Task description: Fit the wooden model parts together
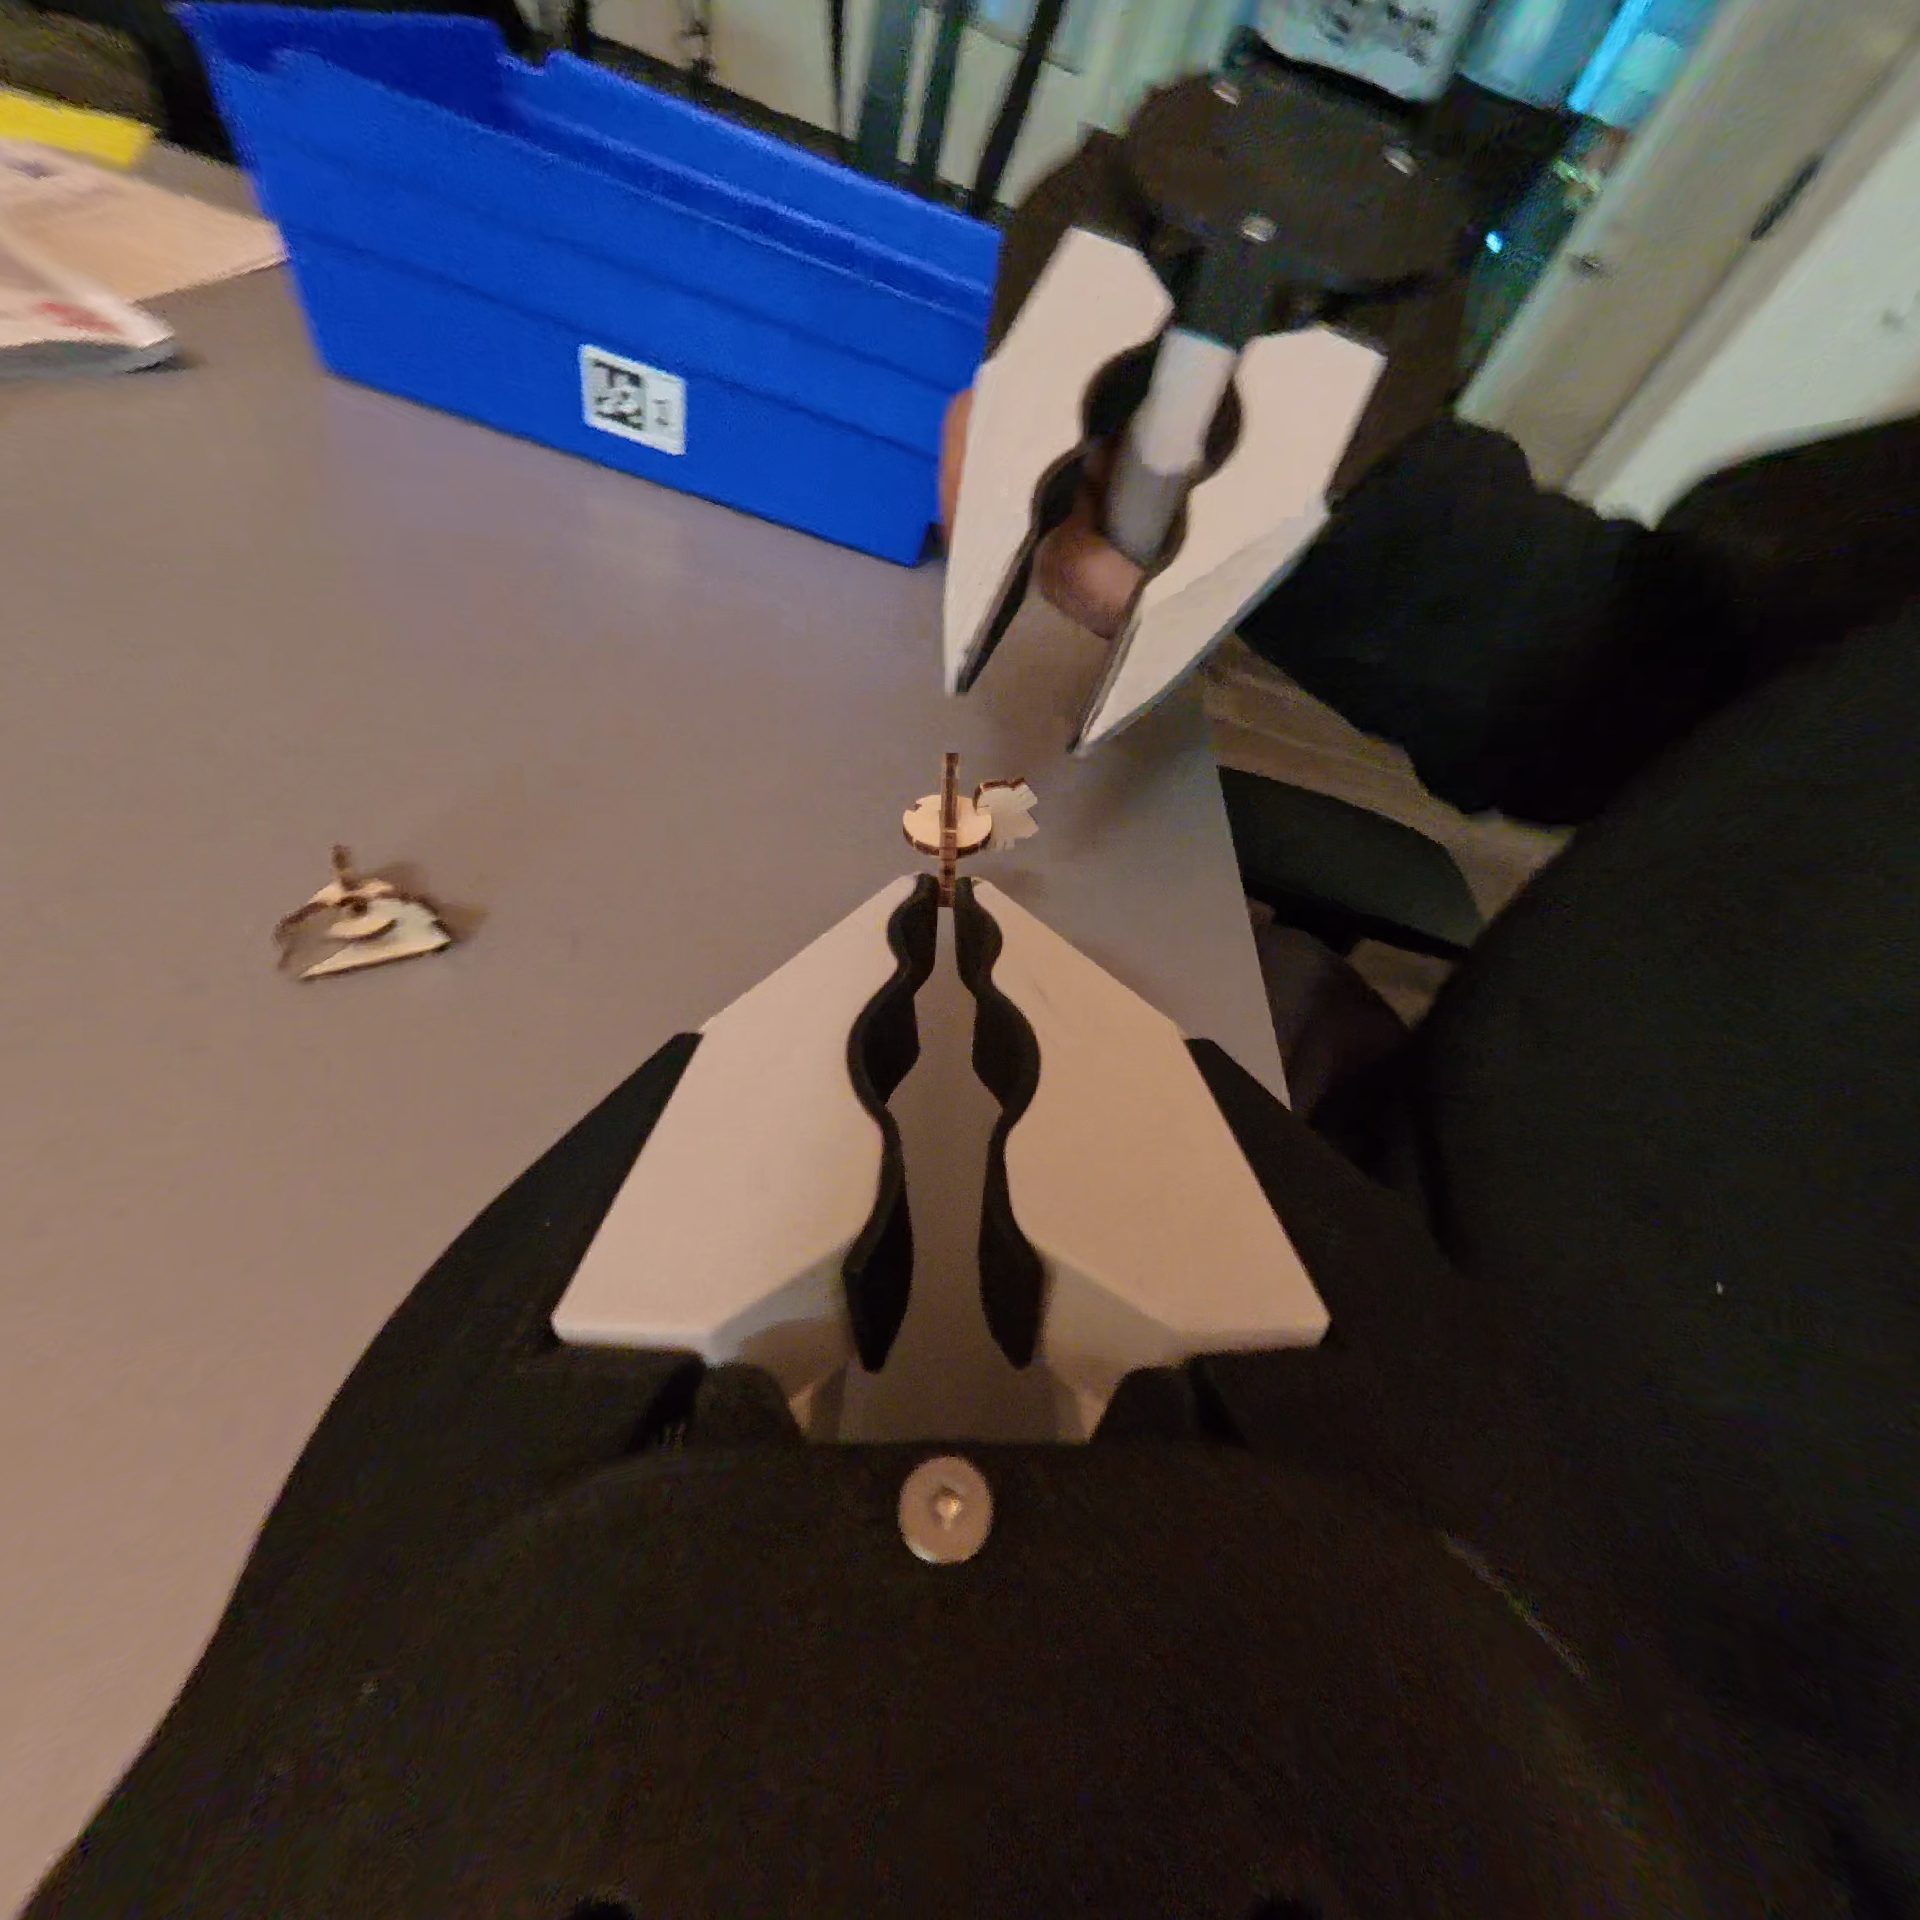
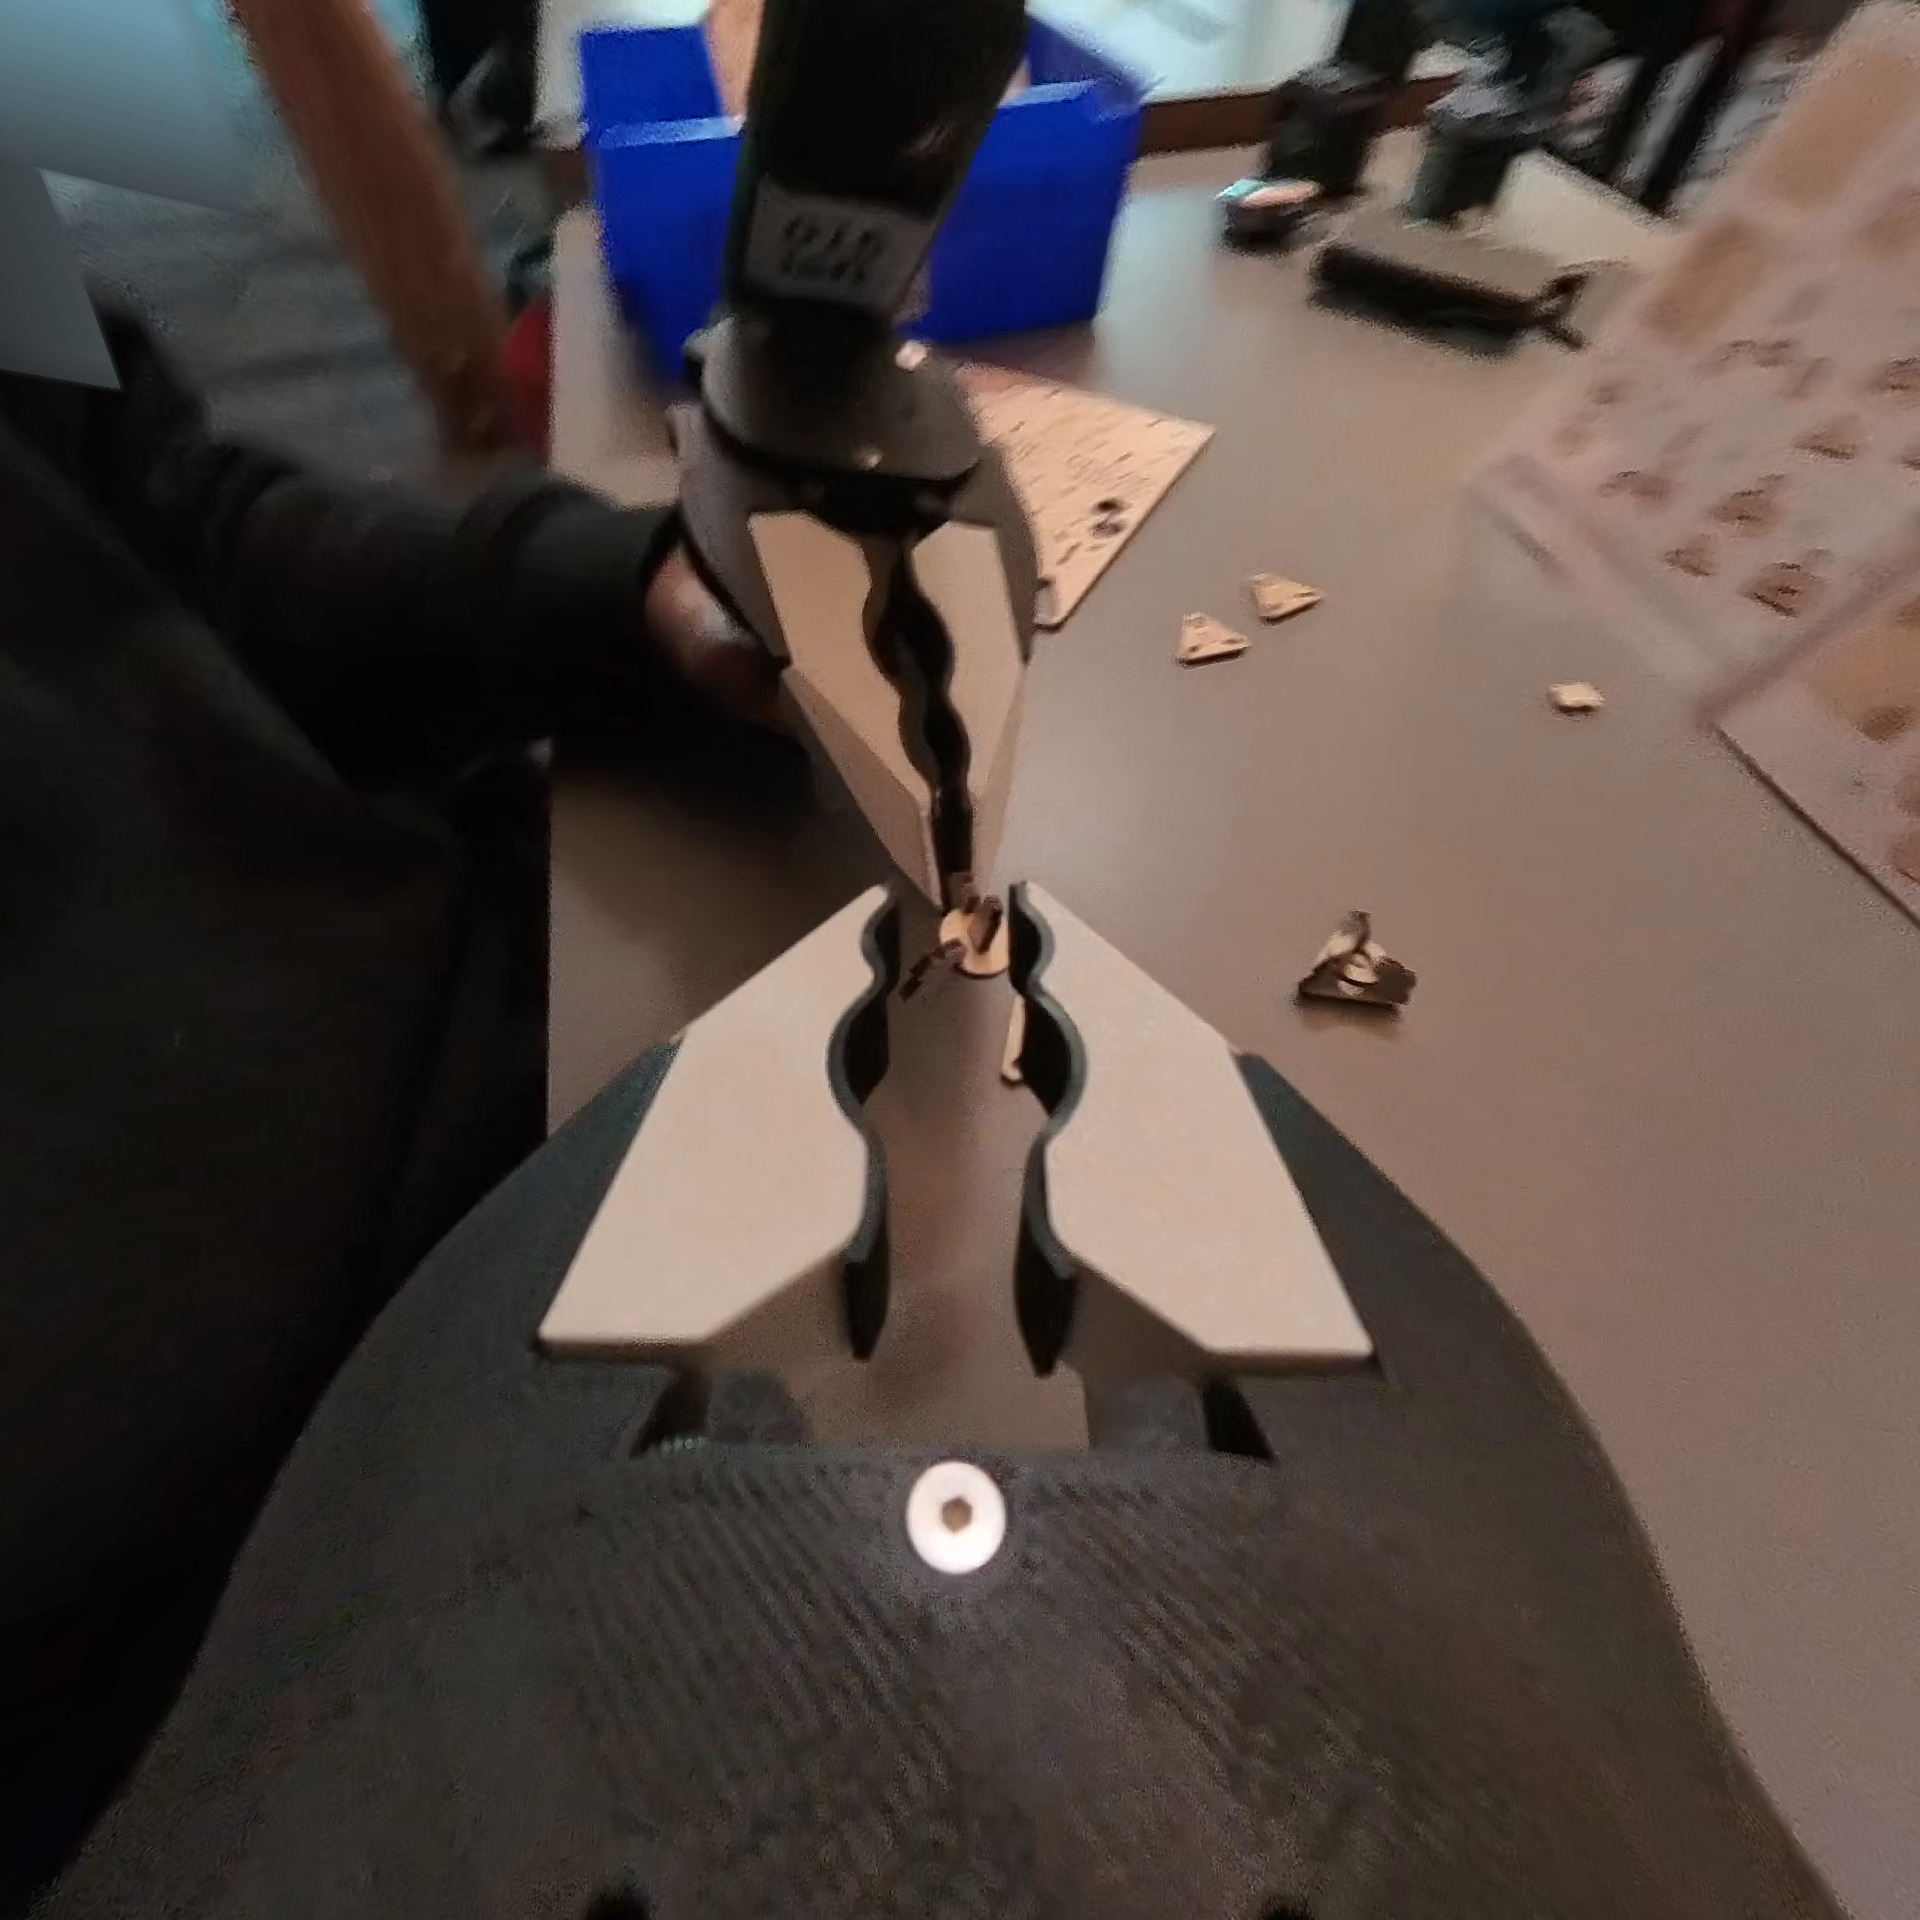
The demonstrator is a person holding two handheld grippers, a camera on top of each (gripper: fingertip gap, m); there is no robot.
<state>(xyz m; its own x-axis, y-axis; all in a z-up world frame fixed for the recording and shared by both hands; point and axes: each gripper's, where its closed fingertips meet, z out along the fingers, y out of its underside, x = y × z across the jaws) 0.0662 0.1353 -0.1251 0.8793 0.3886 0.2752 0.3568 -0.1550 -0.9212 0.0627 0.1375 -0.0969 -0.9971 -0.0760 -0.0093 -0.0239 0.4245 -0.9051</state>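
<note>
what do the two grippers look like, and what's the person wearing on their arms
Both grippers match: the left gripper and right gripper each have two pale grey wedge-shaped fingers lined with wavy black pads, on a black textured body with a silver screw. One bears a small black-and-white label. The person wears dark long sleeves.

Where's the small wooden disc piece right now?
Left wrist view, centre: wooden disc assembly pinched in the left gripper, just below the right gripper's open fingers, above the grey table.
</note>
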